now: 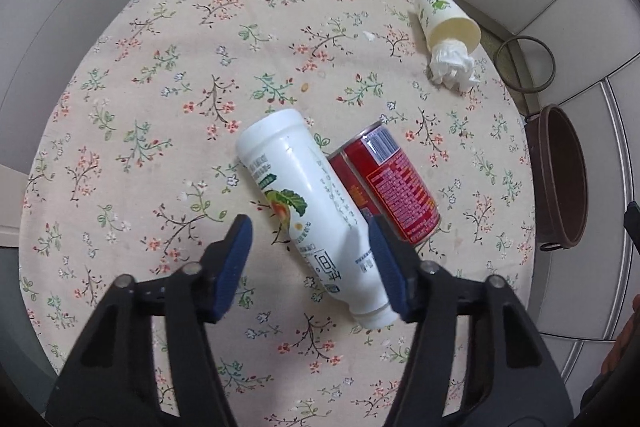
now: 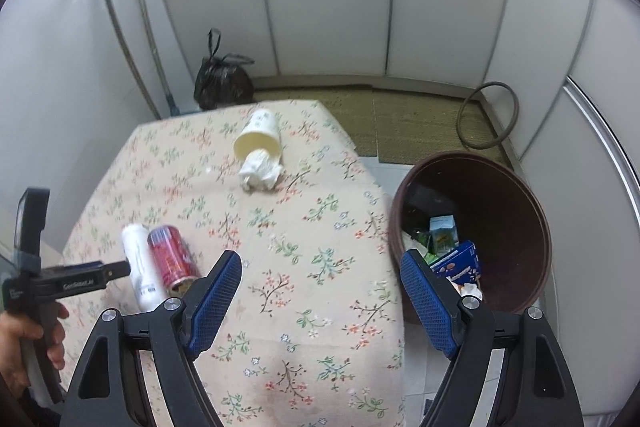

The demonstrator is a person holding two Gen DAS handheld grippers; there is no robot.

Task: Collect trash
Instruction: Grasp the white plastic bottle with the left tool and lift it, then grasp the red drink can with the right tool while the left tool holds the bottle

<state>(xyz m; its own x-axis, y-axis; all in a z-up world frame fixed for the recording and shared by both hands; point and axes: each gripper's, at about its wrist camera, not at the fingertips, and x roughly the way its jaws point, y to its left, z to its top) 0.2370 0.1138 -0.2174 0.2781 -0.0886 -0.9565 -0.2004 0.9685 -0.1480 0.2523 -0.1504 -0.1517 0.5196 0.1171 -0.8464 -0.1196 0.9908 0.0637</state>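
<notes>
Left wrist view: left gripper [image 1: 312, 267] astride the white bottle [image 1: 304, 203], fingers spread, left pad clear of the plastic, right pad at or against the shoulder near the neck — contact hard to tell. Bottle lying on the floral tablecloth [image 1: 160, 75], touching the red can [image 1: 392, 187] alongside. Probably light, hollow, smooth; likely to dent or roll, so best taken across the straight body rather than the tapering neck. Farther right, paper cup [image 1: 444, 19] on its side, crumpled tissue [image 1: 452, 63] at its mouth. Right wrist view: right gripper [image 2: 320, 303] empty, fingers wide apart; brown bin [image 2: 520, 187] beside the table.
</notes>
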